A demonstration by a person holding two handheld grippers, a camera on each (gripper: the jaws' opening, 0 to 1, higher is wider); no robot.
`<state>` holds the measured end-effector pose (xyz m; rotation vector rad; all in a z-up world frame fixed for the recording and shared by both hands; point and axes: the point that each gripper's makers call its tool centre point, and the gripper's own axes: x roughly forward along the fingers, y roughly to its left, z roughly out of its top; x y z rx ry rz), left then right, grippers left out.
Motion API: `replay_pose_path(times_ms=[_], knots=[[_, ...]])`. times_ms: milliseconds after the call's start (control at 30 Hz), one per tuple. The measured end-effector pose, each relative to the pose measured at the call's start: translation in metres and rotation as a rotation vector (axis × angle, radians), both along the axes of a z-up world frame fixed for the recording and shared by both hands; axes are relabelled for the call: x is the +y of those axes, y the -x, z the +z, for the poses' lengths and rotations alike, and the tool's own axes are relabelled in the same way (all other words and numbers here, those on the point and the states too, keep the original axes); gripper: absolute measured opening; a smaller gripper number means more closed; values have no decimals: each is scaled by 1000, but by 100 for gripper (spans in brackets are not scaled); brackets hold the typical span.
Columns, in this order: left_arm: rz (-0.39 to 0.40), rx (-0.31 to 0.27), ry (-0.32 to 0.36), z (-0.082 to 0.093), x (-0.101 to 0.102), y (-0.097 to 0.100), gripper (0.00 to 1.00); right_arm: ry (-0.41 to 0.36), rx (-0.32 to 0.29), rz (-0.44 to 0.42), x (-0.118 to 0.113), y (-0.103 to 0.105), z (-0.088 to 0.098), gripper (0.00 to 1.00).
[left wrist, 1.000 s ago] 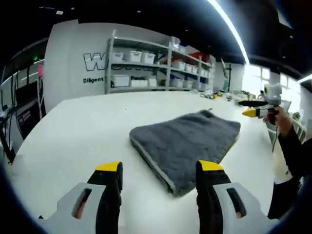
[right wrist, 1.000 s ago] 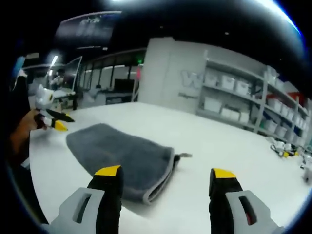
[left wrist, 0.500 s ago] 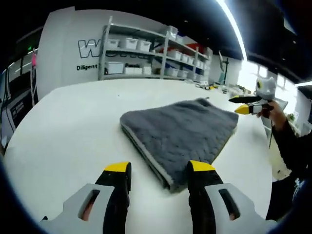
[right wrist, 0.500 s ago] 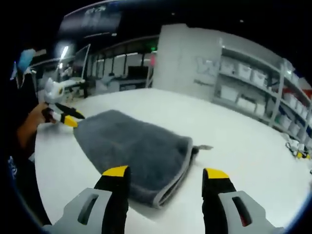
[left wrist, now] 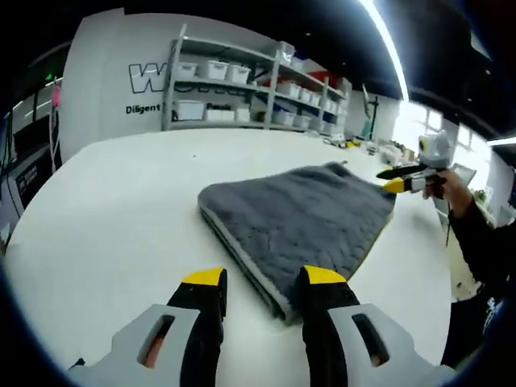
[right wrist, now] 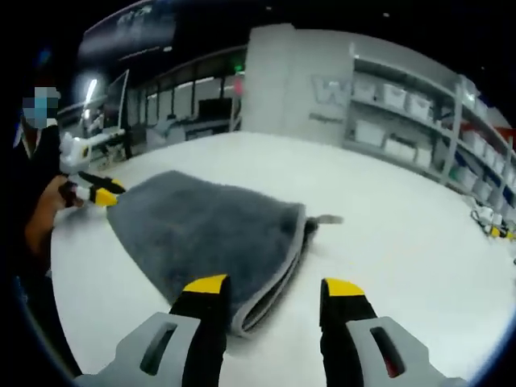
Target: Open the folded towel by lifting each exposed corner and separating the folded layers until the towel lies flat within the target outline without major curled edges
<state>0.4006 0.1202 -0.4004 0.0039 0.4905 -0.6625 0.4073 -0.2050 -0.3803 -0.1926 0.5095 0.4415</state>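
**A lab or workshop hall, by the look of it**

The room was large and dim overhead, lit by a long strip light (left wrist: 385, 50) running across a dark ceiling. A wide white table (left wrist: 121, 201) took up the middle. Behind it stood metal shelves (left wrist: 242, 97) stacked with rows of white storage bins (left wrist: 198, 110), against a pale wall (left wrist: 105, 81) carrying big printed lettering. Beyond the table, glass partitions (right wrist: 181, 105) and bright windows (left wrist: 415, 125) closed off further work areas.

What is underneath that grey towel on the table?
The folded grey towel lies straight on the white table. Stacked layers show along its near edge. Anything tucked between the layers, or marked on the table beneath, is covered and cannot be seen.
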Motion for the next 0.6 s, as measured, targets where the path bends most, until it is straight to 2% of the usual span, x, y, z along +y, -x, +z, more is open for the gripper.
replay_pose_path(times_ms=[100, 167, 300, 433, 600], knots=[[-6, 2, -6, -3, -2, 0, 32, 63, 30, -18, -7, -1, -10, 47], [-5, 3, -12, -4, -1, -1, 32, 110, 26, -19, -10, -2, -14, 40], [-24, 12, 0, -4, -3, 0, 26, 85, 47, 0, -4, -1, -17, 24], [-32, 12, -10, -6, -8, 4, 24, 101, 66, -12, -3, -2, -22, 22], [-43, 24, 7, -7, -9, 6, 21, 82, 94, 9, 2, 2, -25, 11]])
